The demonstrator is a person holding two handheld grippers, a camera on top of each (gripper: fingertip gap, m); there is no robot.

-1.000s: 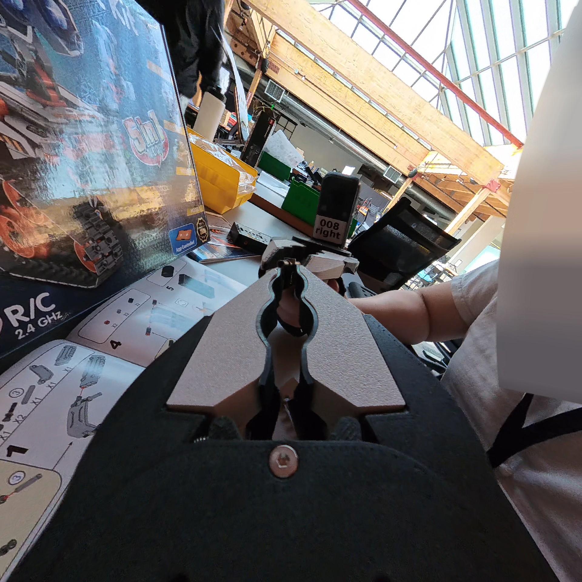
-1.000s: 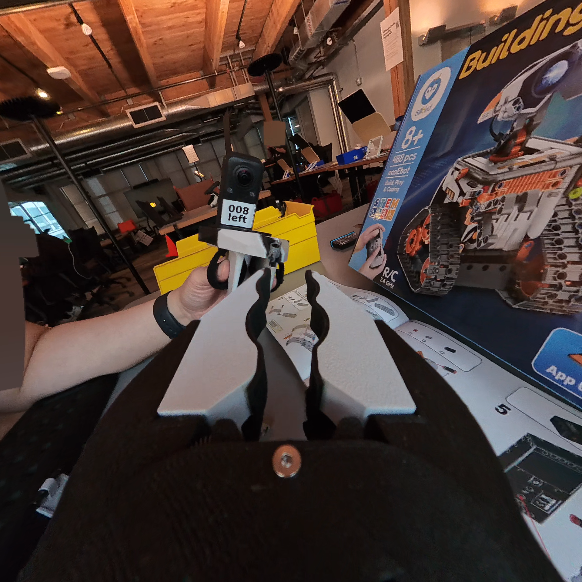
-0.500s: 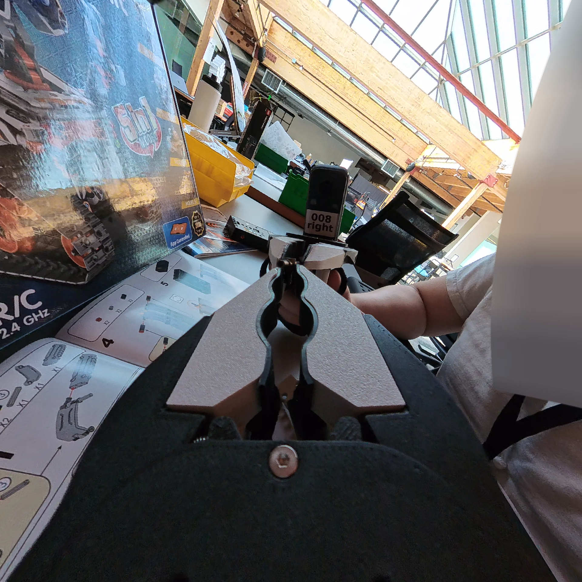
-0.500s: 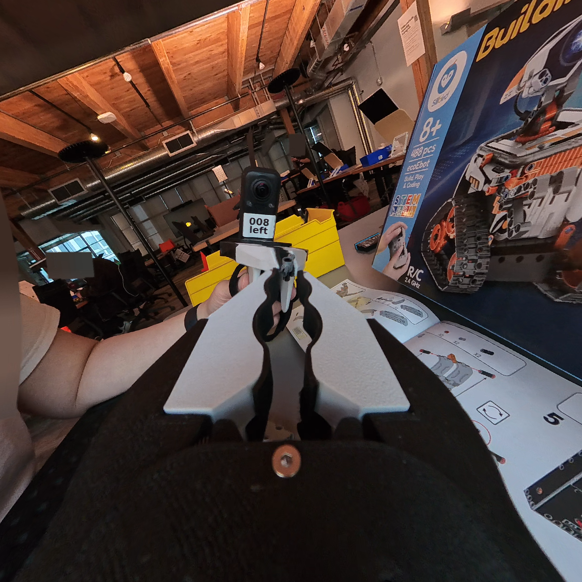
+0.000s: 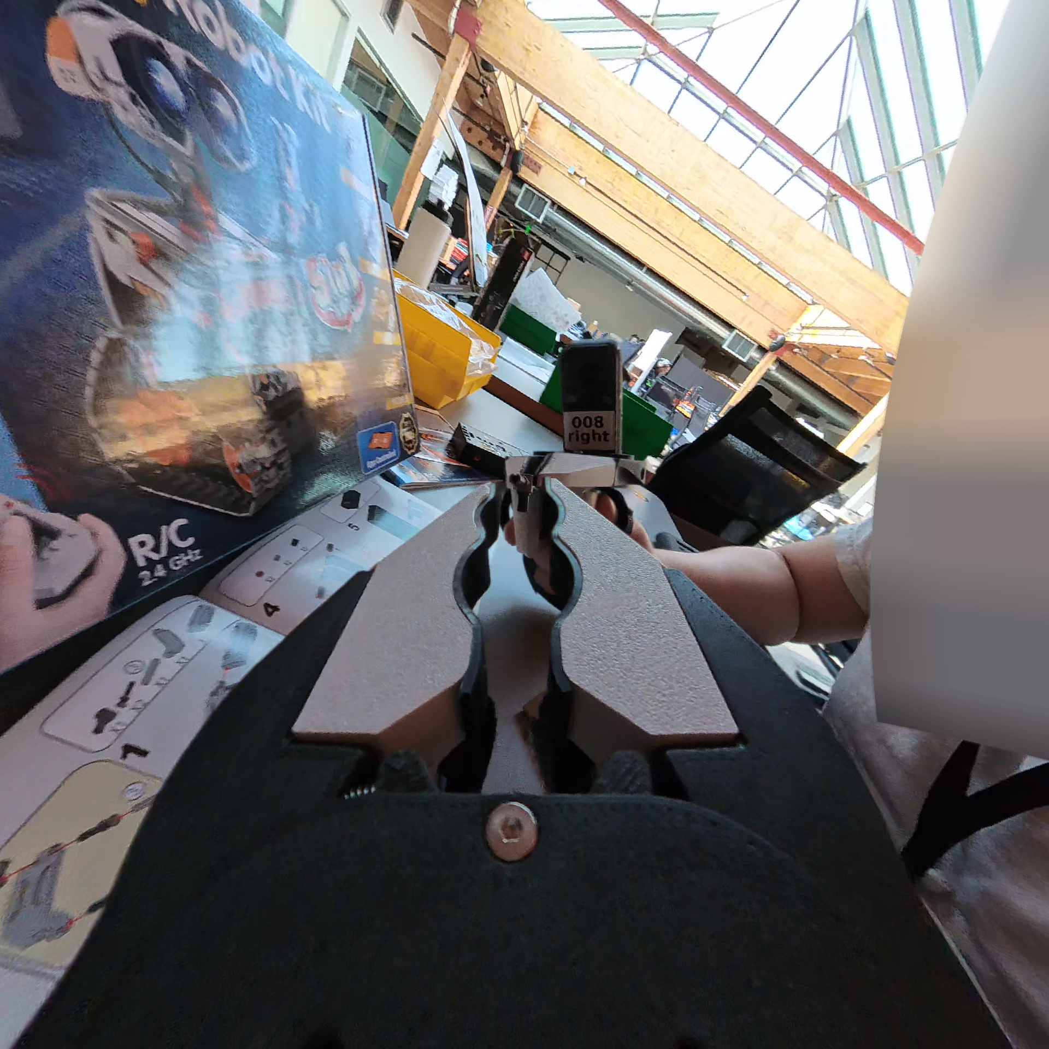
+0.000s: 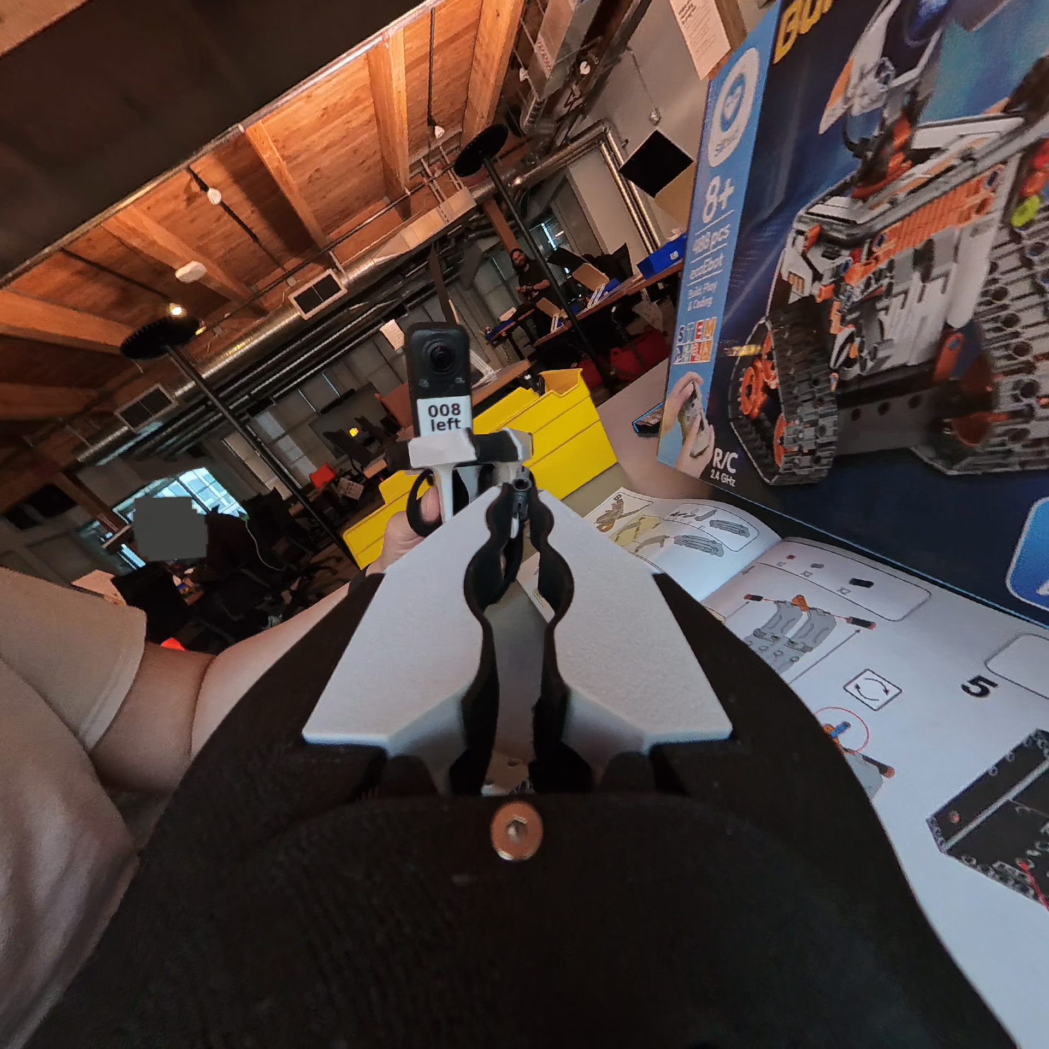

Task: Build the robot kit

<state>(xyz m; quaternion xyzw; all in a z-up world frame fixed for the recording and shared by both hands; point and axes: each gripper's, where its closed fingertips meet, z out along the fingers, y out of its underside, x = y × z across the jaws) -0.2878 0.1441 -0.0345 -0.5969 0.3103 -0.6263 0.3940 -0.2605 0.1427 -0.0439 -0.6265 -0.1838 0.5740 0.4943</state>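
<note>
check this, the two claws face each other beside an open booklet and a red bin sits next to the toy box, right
No, the bin is yellow, not red; the right wrist view shows it. The left claw and right claw do face each other beside the open booklet, and the bin sits next to the toy box.

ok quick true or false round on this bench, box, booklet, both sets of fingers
1. The left gripper has its fingers pressed shut. False: a clear gap shows between them.
2. A small grey pin sits between the fingertips of the right gripper. True.
3. The instruction booklet is closed. False: it lies open on the table.
4. The toy robot box lies flat. False: it stands upright behind the booklet.
5. A yellow bin stands farther back. True.
</note>
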